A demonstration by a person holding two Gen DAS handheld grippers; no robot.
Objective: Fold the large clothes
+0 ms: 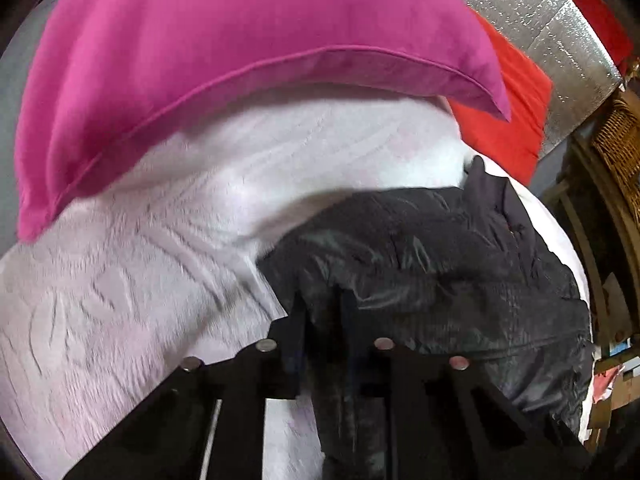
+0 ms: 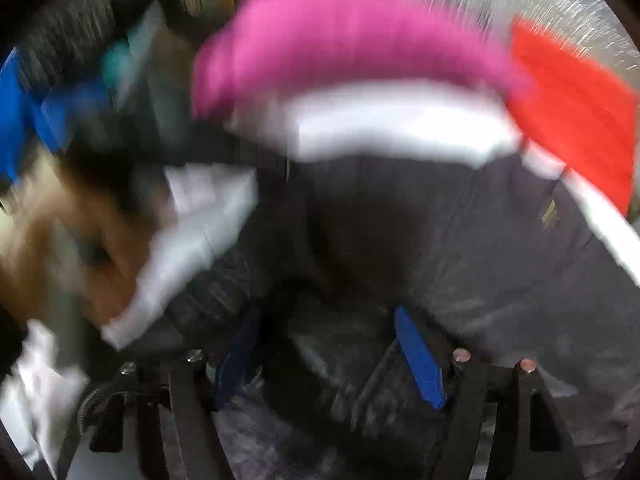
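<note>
A black shiny puffer jacket (image 1: 440,248) lies on a white textured bedspread (image 1: 120,280). My left gripper (image 1: 322,304) is shut on a fold of the jacket, with black fabric bunched between its black fingers. In the blurred right wrist view the jacket (image 2: 480,260) fills the middle and right. My right gripper (image 2: 324,344) has blue-padded fingers (image 2: 418,356) set apart, with jacket fabric lying between them. A hand holding the other gripper shows at the left (image 2: 80,240).
A magenta pillow (image 1: 200,60) lies at the far side of the bed, a red pillow (image 1: 508,120) beside it. A silver foil panel (image 1: 560,40) stands behind. Wicker and wooden furniture (image 1: 612,152) stands at the right.
</note>
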